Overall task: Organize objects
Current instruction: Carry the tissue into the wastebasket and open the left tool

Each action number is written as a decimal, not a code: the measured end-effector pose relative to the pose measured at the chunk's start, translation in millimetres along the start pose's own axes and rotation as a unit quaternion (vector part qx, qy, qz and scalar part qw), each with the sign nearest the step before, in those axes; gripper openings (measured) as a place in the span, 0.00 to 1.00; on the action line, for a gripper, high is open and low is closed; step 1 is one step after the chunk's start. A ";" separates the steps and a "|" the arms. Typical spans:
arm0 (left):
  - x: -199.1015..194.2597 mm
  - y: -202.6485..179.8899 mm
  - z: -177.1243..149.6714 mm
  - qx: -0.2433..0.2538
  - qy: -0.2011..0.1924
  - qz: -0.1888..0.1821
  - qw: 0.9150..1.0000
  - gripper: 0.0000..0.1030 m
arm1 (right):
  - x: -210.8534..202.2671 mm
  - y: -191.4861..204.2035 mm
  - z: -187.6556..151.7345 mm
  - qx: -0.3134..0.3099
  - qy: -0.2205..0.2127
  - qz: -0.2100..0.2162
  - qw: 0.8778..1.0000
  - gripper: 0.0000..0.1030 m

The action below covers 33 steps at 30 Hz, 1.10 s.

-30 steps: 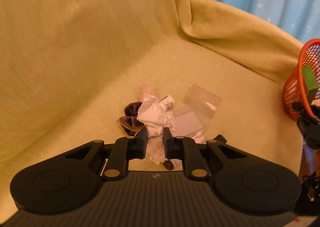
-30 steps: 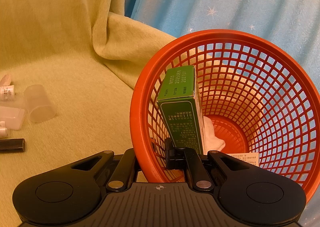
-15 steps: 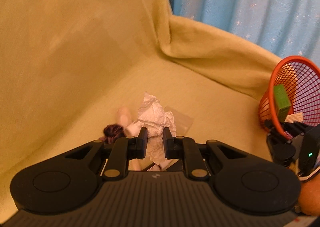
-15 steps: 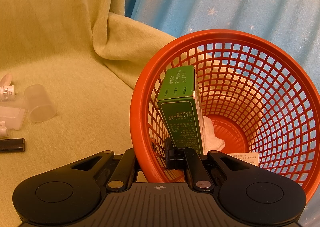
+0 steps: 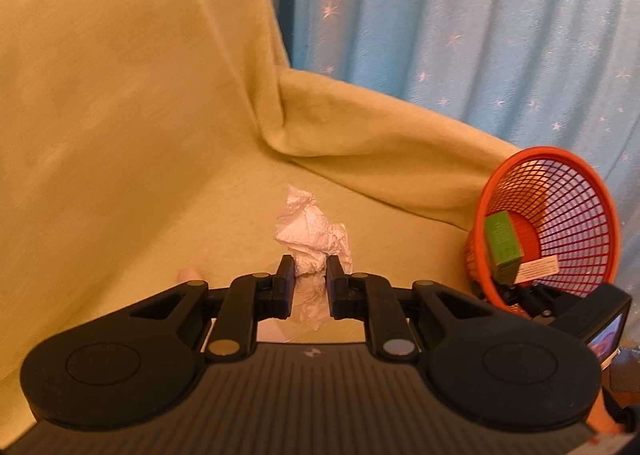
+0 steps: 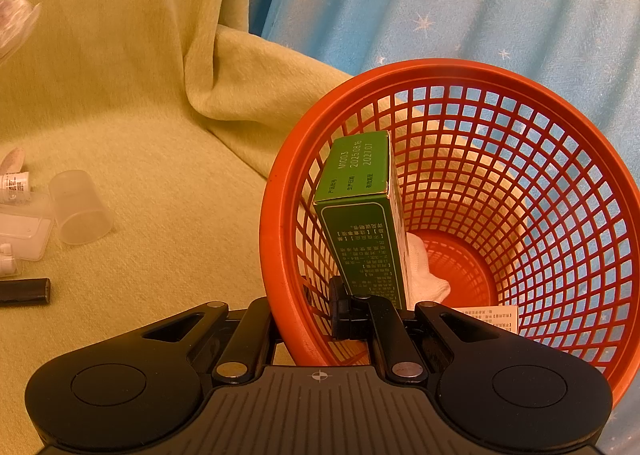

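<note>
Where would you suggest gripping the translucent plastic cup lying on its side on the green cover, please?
Grip the translucent plastic cup across its round wall near the middle, coming from above with one of the fingers on each side. It lies tipped over with its open mouth toward the camera, so the curved sides are free; the clear case crowds its left.

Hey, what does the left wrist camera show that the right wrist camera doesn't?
Only the left wrist view shows the left claw shut on a crumpled white tissue.

Only the right wrist view shows a clear plastic cup on its side, a flat clear plastic case and a black stick on the cover.

Both show the orange mesh plastic basket, tilted, with the green cardboard box inside, the yellow-green fabric cover and the blue starred curtain.
</note>
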State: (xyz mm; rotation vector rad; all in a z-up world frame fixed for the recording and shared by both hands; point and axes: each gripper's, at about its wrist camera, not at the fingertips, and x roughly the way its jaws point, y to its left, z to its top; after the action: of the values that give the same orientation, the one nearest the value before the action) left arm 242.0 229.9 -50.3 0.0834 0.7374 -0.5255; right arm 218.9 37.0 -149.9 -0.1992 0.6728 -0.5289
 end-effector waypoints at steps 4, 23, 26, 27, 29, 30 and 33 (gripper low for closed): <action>-2.0 -12.7 7.9 0.007 -0.003 -0.019 1.000 0.12 | -0.2 -0.7 -0.3 0.000 0.000 0.000 1.000 0.05; -2.5 -123.4 59.4 0.118 0.002 -0.181 0.976 0.12 | -0.7 -1.1 -0.7 0.000 0.000 0.000 1.000 0.05; 6.0 -156.1 66.8 0.146 0.006 -0.211 0.966 0.14 | -1.2 -1.8 -0.2 0.002 -0.001 0.001 1.000 0.05; 10.8 -166.8 68.9 0.154 0.007 -0.219 0.964 0.16 | -1.5 -1.9 -0.1 0.003 -0.001 0.001 1.000 0.05; 22.1 -188.1 73.2 0.173 0.003 -0.223 0.959 0.29 | -1.7 -1.9 0.4 0.004 -0.002 0.002 1.000 0.05; 27.8 -195.2 74.5 0.178 0.005 -0.226 0.958 0.33 | -1.7 -2.0 0.6 0.004 -0.002 0.002 1.000 0.05; 35.3 -200.3 77.2 0.171 0.003 -0.226 0.959 0.34 | -1.5 -1.9 1.7 0.005 -0.003 0.004 1.000 0.05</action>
State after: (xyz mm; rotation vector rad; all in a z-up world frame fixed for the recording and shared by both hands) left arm 214.6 21.4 5.4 0.2410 0.6656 -1.0901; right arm 218.2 36.2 -147.2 -0.1882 0.6641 -0.5246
